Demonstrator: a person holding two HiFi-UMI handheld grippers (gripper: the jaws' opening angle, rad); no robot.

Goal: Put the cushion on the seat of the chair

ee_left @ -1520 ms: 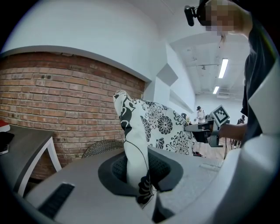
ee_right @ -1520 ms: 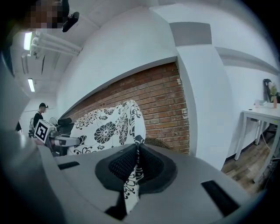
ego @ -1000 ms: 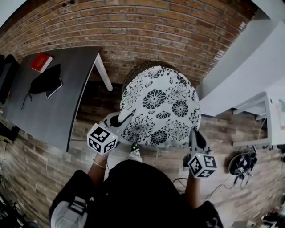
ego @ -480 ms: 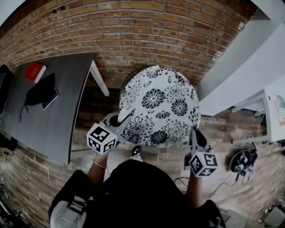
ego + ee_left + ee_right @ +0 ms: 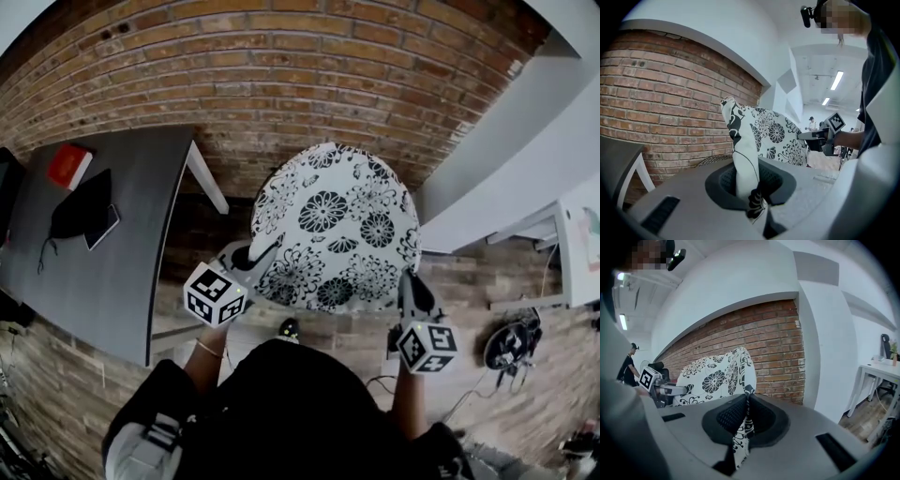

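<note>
The cushion (image 5: 333, 225) is white with black flowers and hangs spread out between my two grippers, in front of the brick wall. My left gripper (image 5: 251, 257) is shut on its left edge, and the fabric stands up out of the jaws (image 5: 751, 187). On the right edge my right gripper (image 5: 410, 281) is shut too, with a fold pinched in the jaws (image 5: 746, 420). In the head view the cushion hides the chair. Only a piece of the wire chair (image 5: 711, 161) shows low behind the cushion in the left gripper view.
A dark grey table (image 5: 122, 253) stands at the left with a red book (image 5: 67, 165) and a black pouch (image 5: 80, 202) on it. The brick wall (image 5: 281, 66) is straight ahead, and a white pillar (image 5: 497, 178) and white desk (image 5: 574, 253) are at the right.
Both grippers have carried the cushion a little towards the brick wall. The wire rim of the chair that showed beyond the cushion in the head view is now covered.
</note>
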